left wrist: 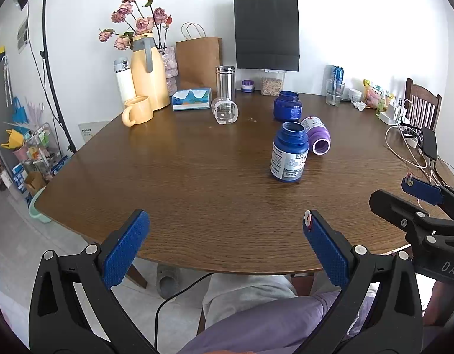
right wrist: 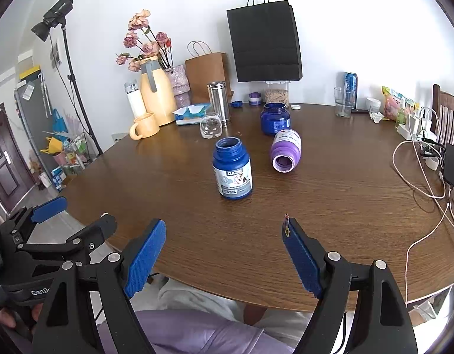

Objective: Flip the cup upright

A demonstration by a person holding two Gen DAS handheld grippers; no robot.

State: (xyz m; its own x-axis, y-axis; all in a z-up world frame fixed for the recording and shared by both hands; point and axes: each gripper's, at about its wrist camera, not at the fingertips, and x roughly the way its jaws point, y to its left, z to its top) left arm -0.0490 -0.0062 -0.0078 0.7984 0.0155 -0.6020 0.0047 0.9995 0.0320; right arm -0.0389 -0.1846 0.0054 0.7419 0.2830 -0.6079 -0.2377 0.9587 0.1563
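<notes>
- We hold the left gripper (left wrist: 225,230) low over the near edge of the brown wooden tabletop (left wrist: 197,177); its blue-padded fingers (left wrist: 125,244) stand wide apart with nothing between them.
- Our right gripper (right wrist: 224,244) is beside it, also at the near edge, fingers (right wrist: 145,256) spread wide and empty; in the left wrist view its tip shows at the right border (left wrist: 415,194).
- The cup to be flipped, a clear glass cup (left wrist: 224,110), lies on its side toward the far side of the tabletop, just in front of the steel canister (left wrist: 225,81) and next to the tissue box (left wrist: 191,98). In the right wrist view the same cup (right wrist: 210,125) lies well apart from both grippers.
- A blue bottle (left wrist: 288,153) stands upright and uncapped near the middle of the tabletop, closest to our fingers but not touching them.
- Just behind it and to its right a purple bottle (left wrist: 318,135) lies on its side, its open mouth turned toward us.
- A wider dark blue jar (left wrist: 287,106) stands upright farther back.
- At the far left stand a yellow mug (left wrist: 137,110), a yellow thermos jug (left wrist: 148,76) and a white flask (left wrist: 123,79), with dried pink flowers (left wrist: 138,14) behind them.
- A brown paper bag (left wrist: 198,59) and a black paper bag (left wrist: 266,32) lean against the wall.
- On the right, a drinking glass (left wrist: 334,91) stands upright before a blue can (left wrist: 337,73), and white cables (left wrist: 409,150) trail across the tabletop.
- Below the table edge we see a person's lap in purple fabric (left wrist: 271,324).
</notes>
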